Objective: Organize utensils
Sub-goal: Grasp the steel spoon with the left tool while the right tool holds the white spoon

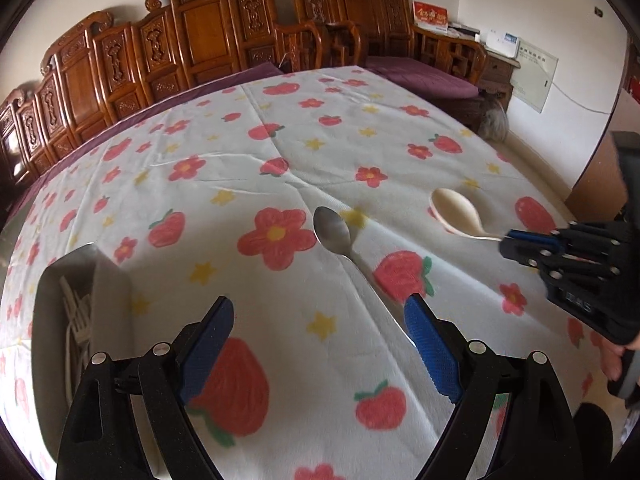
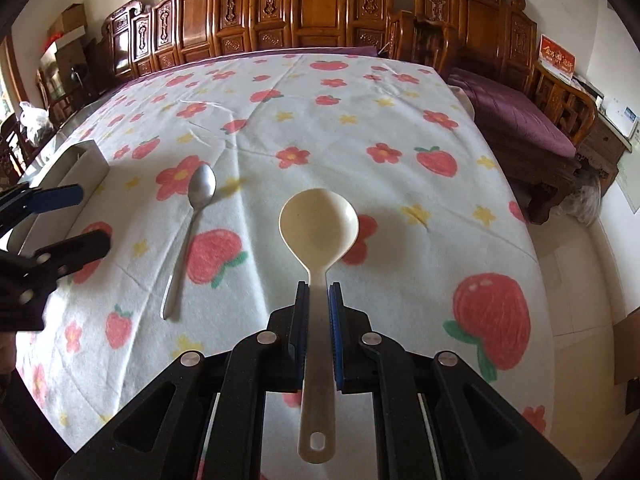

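Cream ladle (image 2: 318, 232) handle sits clamped between right fingers (image 2: 335, 320).

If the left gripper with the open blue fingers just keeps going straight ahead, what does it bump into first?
Probably the metal spoon. The left gripper is open, and the spoon's handle runs toward its right-hand finger. Height above the tablecloth is unclear, so it might pass over.

The far half of the surface (image 2: 360, 92) lies bare from edge to edge, open to a pass from either side. Nearer, the steel spoon (image 2: 188, 240) lies flat toward the left edge, with a clear lane between it and the cream ladle (image 2: 320, 224), which is raised off the cloth. A white tray (image 2: 64, 192) stands along the left edge, blocking low passes there. Carved benches (image 2: 300, 12) wall in the far edge.
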`<state>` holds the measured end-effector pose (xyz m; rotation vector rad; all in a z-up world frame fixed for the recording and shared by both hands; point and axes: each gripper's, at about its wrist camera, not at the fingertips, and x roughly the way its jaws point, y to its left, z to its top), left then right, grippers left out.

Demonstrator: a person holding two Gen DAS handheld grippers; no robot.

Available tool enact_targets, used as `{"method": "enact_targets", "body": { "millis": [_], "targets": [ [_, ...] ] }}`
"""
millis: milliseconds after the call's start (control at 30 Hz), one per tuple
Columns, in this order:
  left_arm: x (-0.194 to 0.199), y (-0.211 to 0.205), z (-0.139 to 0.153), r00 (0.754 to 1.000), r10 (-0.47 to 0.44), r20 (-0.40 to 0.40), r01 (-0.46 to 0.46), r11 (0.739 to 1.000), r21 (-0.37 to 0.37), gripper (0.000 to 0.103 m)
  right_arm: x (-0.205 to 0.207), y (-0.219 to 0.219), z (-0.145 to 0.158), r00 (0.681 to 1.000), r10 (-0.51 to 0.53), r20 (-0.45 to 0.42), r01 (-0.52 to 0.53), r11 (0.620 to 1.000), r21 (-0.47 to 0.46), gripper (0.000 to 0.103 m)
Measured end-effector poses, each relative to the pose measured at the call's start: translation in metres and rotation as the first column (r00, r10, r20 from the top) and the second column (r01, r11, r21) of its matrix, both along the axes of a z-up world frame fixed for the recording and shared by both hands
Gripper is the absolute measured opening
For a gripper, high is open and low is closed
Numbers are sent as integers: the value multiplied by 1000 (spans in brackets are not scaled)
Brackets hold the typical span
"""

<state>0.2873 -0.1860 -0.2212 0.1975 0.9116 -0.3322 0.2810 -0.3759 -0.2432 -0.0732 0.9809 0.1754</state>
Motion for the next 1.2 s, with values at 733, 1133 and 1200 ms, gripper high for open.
{"method": "enact_targets", "body": {
  "millis": [733,1133,1200],
  "targets": [
    [90,-49,-45,985,146,-97,-142,989,46,59,-9,-23,-22,999,-45,-21,47,995,89,12],
    [75,-49,-28,990,107,-92,-107,994,12,26,-16,-7,-3,1000,-11,8,10,998,62,12],
    [68,-47,-18,993,94,-66,-94,996,6,26,-19,-4,4,1000,-6,21,4,998,58,12]
  ]
}}
